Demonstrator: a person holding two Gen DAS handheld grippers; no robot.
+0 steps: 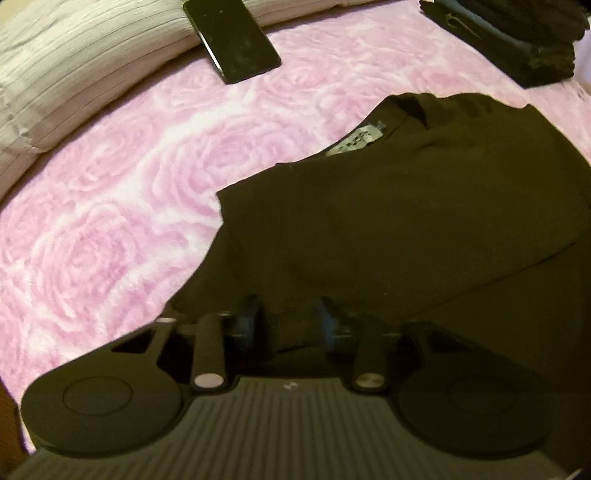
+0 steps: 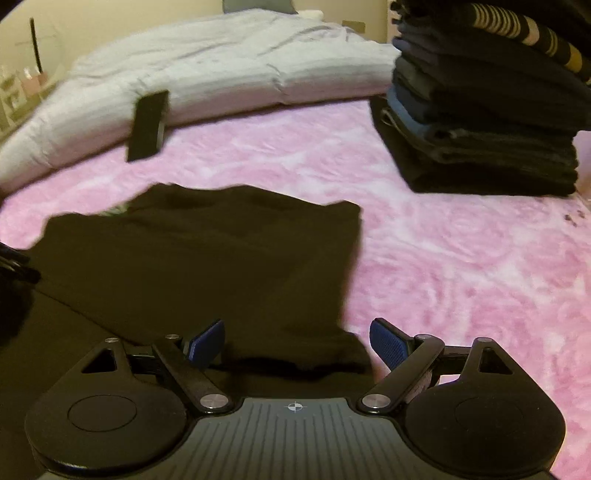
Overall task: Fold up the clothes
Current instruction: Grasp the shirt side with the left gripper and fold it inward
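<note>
A bed is seen covered by a pink blanket with a raised rose pattern, plush and slightly rumpled. On this blanket a black garment is laid out, partly folded, its collar with a pale label turned toward the pillow. The garment is also shown in the right wrist view, where one straight folded edge is presented toward the stack side.

Beyond the garment, along the far edge of the blanket, a pale ribbed pillow is stretched. A dark phone is propped against the pillow, its lower end resting on the blanket. To one side of the garment, well apart from it, a stack of folded clothes is stood on the blanket, dark pieces with some blue, topped by a striped one. A cream wall is visible behind the pillow, with a blurred shelf of small items that cannot be made out.

The left tool is held over the near edge of the garment; its fingers are seen apart with dark cloth between them, though blur leaves contact unclear. The right tool is spread wide, its blue pads apart, one over the garment's near corner and the other over the blanket.
</note>
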